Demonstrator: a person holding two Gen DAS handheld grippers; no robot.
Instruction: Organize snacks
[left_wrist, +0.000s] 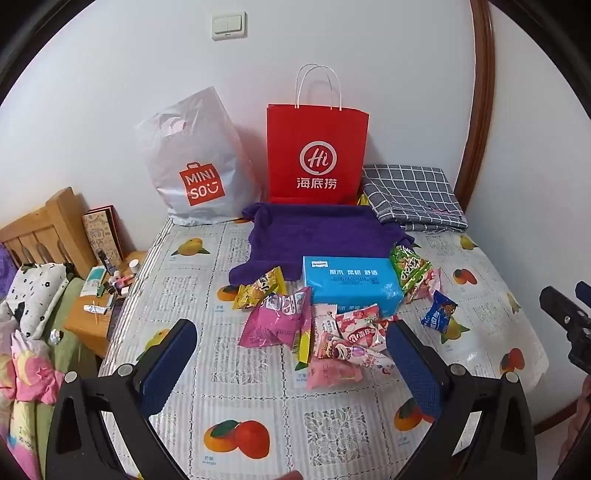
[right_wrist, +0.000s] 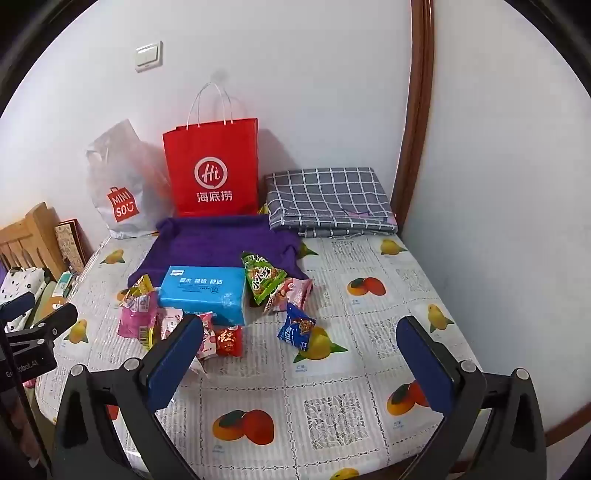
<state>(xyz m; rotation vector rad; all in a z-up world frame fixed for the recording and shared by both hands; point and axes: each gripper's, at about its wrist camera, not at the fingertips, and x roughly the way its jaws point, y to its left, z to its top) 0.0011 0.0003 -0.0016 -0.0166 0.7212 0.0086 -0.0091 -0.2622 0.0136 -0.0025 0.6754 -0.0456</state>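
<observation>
The snacks lie in a loose heap near the middle of the bench, which wears a white cloth printed with mangoes and lacy squares. Most packets are pink and crinkly; a yellow packet sits at the heap's left edge, a green packet leans on the right end of a blue tissue pack, and a small blue packet lies a little apart on the right (its print is too small to read). A red packet shows only in the right wrist view. The tissue pack carries white Chinese characters. Behind it lies a purple towel, then a red paper bag marked "Hi" with 海底捞, a grey plastic bag reading MINISO, and a folded grey checked cloth. The left gripper hovers over the heap with jaws wide apart, holding nothing; the right gripper likewise, jaws apart and empty.
</observation>
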